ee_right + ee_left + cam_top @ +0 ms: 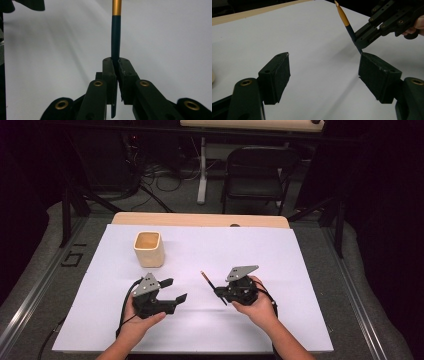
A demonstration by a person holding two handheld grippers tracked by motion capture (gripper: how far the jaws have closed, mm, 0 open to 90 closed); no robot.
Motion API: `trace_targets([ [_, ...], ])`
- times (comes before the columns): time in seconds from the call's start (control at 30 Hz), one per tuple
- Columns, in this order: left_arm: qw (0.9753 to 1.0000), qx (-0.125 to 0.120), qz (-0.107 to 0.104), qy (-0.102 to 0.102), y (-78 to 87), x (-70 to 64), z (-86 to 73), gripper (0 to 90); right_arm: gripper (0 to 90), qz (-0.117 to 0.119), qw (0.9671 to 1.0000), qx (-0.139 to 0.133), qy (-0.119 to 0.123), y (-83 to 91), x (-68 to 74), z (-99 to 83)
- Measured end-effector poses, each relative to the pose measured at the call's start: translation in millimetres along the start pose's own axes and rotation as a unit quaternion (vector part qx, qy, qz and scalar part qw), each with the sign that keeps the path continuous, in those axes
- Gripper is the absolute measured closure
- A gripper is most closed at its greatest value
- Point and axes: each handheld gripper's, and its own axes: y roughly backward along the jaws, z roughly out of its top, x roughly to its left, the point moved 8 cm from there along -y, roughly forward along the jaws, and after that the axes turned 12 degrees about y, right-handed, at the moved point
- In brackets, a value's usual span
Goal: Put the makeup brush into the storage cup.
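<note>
Right gripper [220, 296] is clenched on a slim dark-blue pencil with a gold band and a tan sharpened end [208, 281]; in the right gripper view the two black jaws pinch the dark shaft [115, 37] low down, and a short stub pokes out beneath them. My left gripper [175, 290] is released, its jaws spread wide over bare sheet. The pencil is lifted off the worktop, right of centre and near me, tilted so its tip leans away and to the left.

I judge the pick is done and the carry is in hand. The likely target is the cream, square-mouthed cup with rounded corners [149, 248], standing far left and well apart from the pencil. My next move calls for swinging the right gripper left and away, turning the pencil upright above the cup's mouth, then letting go.

The pencil looks smooth, lacquered and thin, so it may pivot in the pinch. The cup seems matte and light, perhaps wood or bamboo; a knock could shift it. A white sheet [280, 265] covers the pale wooden worktop [200, 219], flat and slightly glossy.
</note>
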Motion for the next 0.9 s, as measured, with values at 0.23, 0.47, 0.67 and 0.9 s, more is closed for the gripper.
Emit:
trace_targets([
  [0.23, 0.9999, 0.004, -0.015, -0.004, -8.4, -7.8, 1.2, 32.1, 84.5, -0.011, 0.9993, -0.033, -0.011, -0.9, 3.3, 6.0],
  [0.47, 0.9996, 0.000, -0.027, 0.008, -14.6, -13.0, 3.3, 33.1, 84.5, -0.019, 0.9979, -0.057, -0.024, 0.1, 5.7, 7.1],
  [0.67, 0.9991, -0.003, -0.036, 0.022, -19.1, -16.0, 4.9, 34.9, 84.5, -0.024, 0.9964, -0.075, -0.032, -0.7, 7.8, 7.7],
  [0.9, 0.9989, -0.003, -0.040, 0.023, -20.3, -17.0, 6.0, 36.3, 84.5, -0.028, 0.9958, -0.082, -0.031, -2.4, 11.4, 8.8],
])
